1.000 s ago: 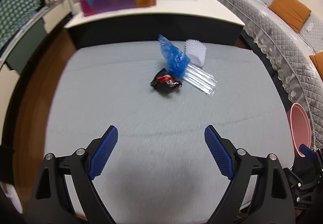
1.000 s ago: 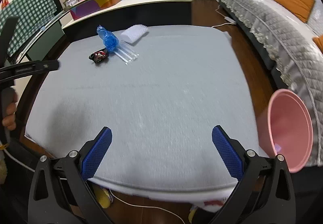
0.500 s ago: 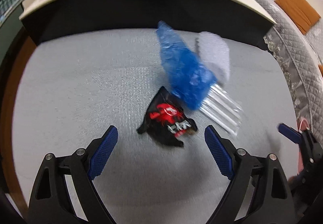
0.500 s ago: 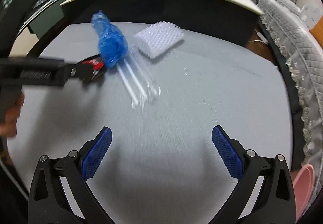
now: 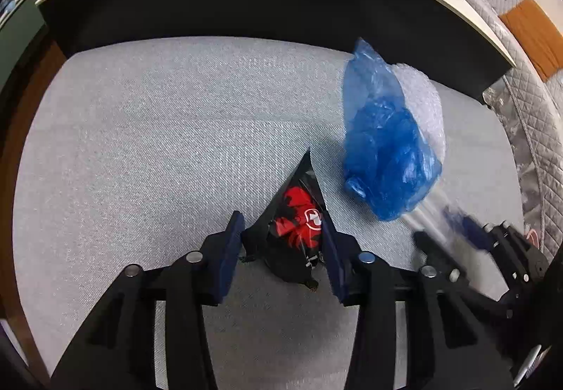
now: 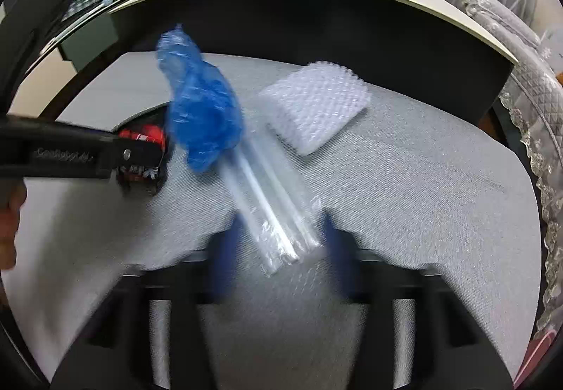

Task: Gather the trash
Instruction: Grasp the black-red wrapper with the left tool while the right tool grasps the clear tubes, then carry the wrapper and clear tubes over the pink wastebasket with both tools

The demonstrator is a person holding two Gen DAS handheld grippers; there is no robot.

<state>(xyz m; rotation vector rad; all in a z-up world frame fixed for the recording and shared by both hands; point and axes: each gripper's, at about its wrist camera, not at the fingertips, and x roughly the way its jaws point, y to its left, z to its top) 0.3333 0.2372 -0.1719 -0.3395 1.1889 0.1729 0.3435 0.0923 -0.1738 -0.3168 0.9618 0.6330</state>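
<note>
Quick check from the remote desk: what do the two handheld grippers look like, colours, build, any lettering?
Both match: the left gripper and right gripper have black angular linkage arms with silver round pivot bolts and flat blue ribbed fingers. In the right wrist view, the left unit's black body carries pale lettering, too blurred to read reliably. No cables or sleeves are visible.

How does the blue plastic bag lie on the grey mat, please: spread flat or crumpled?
Crumpled. The blue plastic bag is bunched into a wrinkled lump with one end sticking up, resting partly on the clear plastic sleeve.
</note>
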